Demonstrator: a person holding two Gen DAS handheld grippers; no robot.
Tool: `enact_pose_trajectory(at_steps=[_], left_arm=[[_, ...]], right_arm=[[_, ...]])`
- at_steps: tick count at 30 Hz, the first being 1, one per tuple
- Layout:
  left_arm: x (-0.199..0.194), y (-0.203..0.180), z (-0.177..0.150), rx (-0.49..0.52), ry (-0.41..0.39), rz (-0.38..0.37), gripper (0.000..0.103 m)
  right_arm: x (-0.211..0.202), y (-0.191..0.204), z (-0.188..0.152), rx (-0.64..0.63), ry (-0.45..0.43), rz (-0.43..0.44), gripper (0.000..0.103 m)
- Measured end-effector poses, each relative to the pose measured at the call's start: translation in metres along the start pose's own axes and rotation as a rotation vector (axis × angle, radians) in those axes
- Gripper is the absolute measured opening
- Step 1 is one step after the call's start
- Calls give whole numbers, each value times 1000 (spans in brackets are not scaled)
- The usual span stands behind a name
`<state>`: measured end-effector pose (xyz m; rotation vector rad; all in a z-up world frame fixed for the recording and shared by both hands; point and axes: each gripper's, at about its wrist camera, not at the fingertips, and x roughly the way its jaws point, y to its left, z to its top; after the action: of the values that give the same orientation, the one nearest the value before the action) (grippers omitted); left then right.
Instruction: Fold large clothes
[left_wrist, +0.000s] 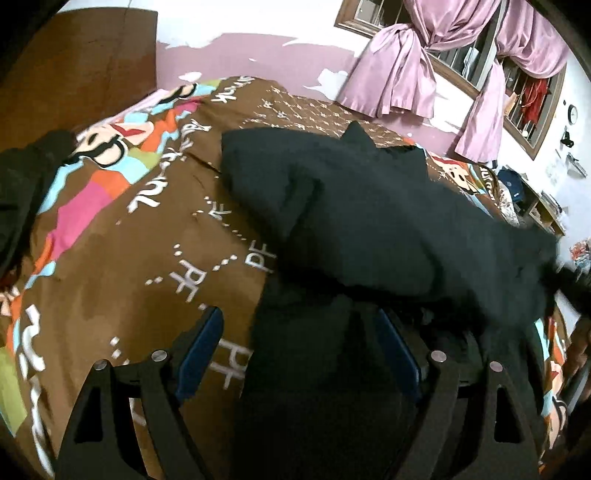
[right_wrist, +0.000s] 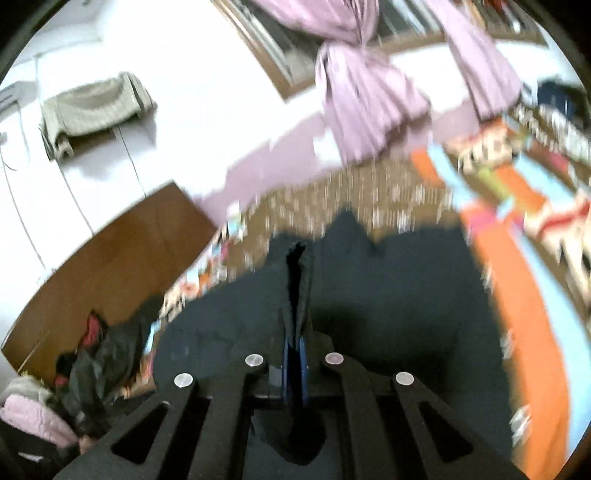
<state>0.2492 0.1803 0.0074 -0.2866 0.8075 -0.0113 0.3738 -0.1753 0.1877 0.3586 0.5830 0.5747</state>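
Right gripper (right_wrist: 294, 332) fingers pressed together, pinching a fold of the dark garment (right_wrist: 388, 295); a pinched ridge of cloth stands up just ahead of the tips. Left gripper (left_wrist: 301, 347) fingers spread wide, a strip of the same dark garment (left_wrist: 369, 214) lying between them, pads not pressing it. Garment lies on the bed (left_wrist: 147, 240), bunched ahead of and to the right of the left fingers, patterned cover bare to their left. Risks: the right pinch looks thin and near the cloth edge, so a fast pull could slip it out; right view is blurred, so exact bite depth can't be told. The left fingers hold nothing, so the near side could drag and bunch instead of folding flat. Room: bare cover left of the left fingers gives space to lay the fold. Wooden headboard (right_wrist: 110, 251) and clothes pile (right_wrist: 103, 362) sit left of the right fingers, pink curtain (right_wrist: 369, 110) beyond the bed's far edge; keep swings short there.
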Motion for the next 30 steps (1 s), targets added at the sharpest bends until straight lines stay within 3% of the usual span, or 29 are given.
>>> enact_pose_trajectory(at_steps=[7,12,16,21,26,30], left_arm=[[34,-4,18,41,70,27,79],[57,-11,40,69,72,51,79],[65,-3,52,37,50,114,77],[53,-6,54,114,-27,151,33],[35,6,53,95,-112,175,28],[42,21,46,68,-70,192,26]], right_arm=[[-24,6,73,-96,-181,-89,4],[-23,-15,69,-56,-206,-149,4],[-10,-42,58,7,-158,-186,4],[3,-65,41,57,-99,-211,4],[31,-75,19,19,19,-274,4],[77,-103,-27,-17,208,-379,4]])
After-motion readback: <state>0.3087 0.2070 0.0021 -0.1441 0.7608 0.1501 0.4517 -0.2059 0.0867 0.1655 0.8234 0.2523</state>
